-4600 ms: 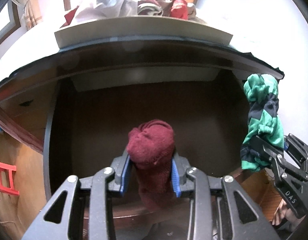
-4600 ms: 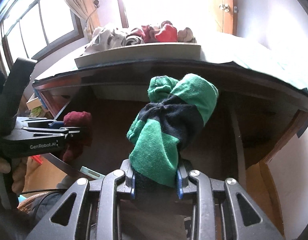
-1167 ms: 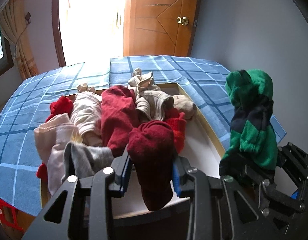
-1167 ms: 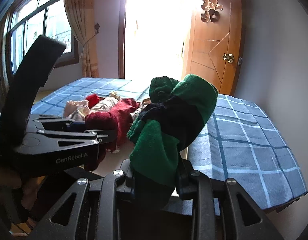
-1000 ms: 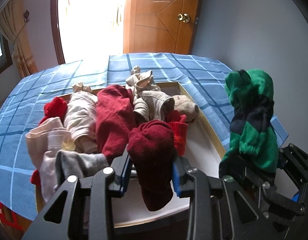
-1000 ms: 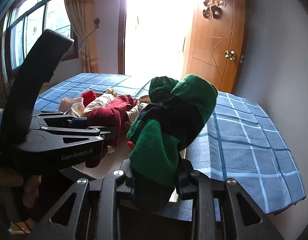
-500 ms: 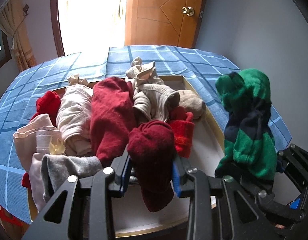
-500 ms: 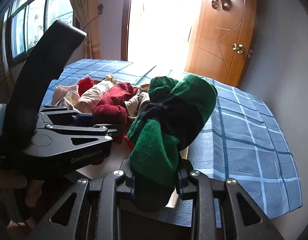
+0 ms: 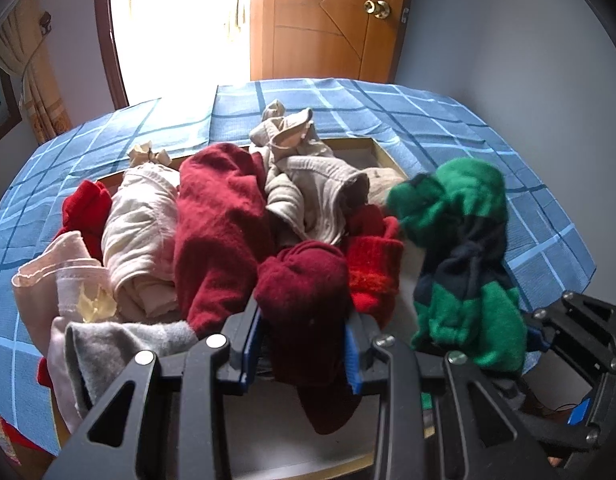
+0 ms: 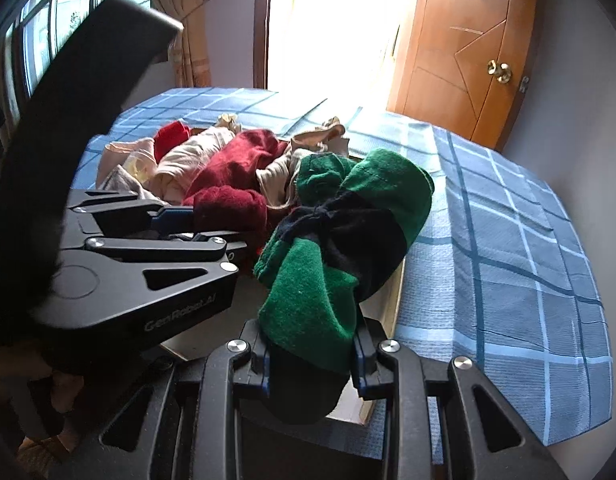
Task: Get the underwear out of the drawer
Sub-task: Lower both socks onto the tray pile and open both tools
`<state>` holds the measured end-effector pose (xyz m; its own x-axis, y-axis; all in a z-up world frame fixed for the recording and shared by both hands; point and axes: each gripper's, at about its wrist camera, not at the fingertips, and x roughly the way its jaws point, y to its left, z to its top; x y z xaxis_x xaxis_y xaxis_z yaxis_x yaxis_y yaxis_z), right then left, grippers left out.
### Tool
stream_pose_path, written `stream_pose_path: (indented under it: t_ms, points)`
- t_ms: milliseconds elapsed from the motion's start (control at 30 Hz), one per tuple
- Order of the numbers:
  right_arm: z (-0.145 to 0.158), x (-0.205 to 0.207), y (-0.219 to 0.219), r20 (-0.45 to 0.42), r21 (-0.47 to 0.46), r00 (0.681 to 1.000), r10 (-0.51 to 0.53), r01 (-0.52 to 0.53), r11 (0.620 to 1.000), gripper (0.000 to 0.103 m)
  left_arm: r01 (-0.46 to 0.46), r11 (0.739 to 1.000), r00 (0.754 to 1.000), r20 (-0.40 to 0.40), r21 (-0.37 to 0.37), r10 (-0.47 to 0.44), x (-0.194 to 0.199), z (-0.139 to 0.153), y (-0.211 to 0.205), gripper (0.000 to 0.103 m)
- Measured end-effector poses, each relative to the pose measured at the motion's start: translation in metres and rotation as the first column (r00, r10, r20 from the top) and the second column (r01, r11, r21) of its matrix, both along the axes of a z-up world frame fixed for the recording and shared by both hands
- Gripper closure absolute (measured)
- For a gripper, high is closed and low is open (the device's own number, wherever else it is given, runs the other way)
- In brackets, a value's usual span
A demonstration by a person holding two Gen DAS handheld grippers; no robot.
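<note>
My left gripper (image 9: 304, 350) is shut on a dark red rolled garment (image 9: 304, 292) and holds it over the near part of a shallow tray (image 9: 383, 152). My right gripper (image 10: 309, 354) is shut on a green and navy striped rolled garment (image 10: 339, 240), which also shows in the left wrist view (image 9: 463, 256) at the right, over the tray's right side. The tray holds a heap of red, beige and grey garments (image 9: 212, 216). The left gripper (image 10: 180, 220) with its dark red garment (image 10: 228, 208) shows in the right wrist view at the left.
The tray sits on a table with a blue checked cloth (image 9: 447, 116), also in the right wrist view (image 10: 499, 232). A wooden door (image 9: 327, 16) and a bright doorway stand behind. A grey wall is at the right, a curtained window at the left.
Both grippers have risen from the dark drawer space to above the tabletop and moved forward over the tray. The green garment has shifted left toward the heap. Both grips are unchanged.
</note>
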<state>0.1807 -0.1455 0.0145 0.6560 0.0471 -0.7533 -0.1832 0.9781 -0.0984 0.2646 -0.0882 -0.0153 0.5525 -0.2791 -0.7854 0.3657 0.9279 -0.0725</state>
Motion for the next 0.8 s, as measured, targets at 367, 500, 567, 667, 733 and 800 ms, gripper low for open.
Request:
stream_pose_path:
  t_ms: [367, 500, 567, 667, 733, 800]
  points:
    - [-0.019, 0.024, -0.01, -0.076, 0.055, 0.997, -0.01, 0.014, 0.998, 0.071, 0.017, 1.0, 0.999, -0.045, 0.015, -0.016, 0.015, -0.01, -0.005, 0.07]
    - [-0.025, 0.031, -0.012, -0.094, 0.063, 0.996, -0.015, 0.021, 0.998, 0.071, 0.015, 1.0, 0.998, -0.06, 0.007, -0.014, 0.02, -0.012, -0.007, 0.07]
    - [-0.029, 0.034, -0.015, -0.102, 0.078, 0.995, -0.022, 0.03, 0.996, 0.071, 0.017, 1.0, 0.998, -0.054, 0.012, -0.016, 0.019, -0.013, -0.008, 0.07]
    - [-0.032, 0.036, -0.016, -0.101, 0.09, 0.995, -0.026, 0.035, 0.995, 0.071, 0.019, 1.0, 0.999, -0.043, 0.015, -0.018, 0.018, -0.014, -0.008, 0.07]
    - [-0.033, 0.036, -0.016, -0.096, 0.089, 0.995, -0.026, 0.034, 0.995, 0.07, 0.017, 1.0, 0.999, -0.042, 0.011, -0.016, 0.017, -0.015, -0.008, 0.07]
    - [-0.034, 0.035, -0.017, -0.092, 0.095, 0.995, -0.03, 0.039, 0.995, 0.069, 0.011, 1.0, 0.999, -0.043, 0.012, -0.011, 0.017, -0.015, -0.009, 0.07]
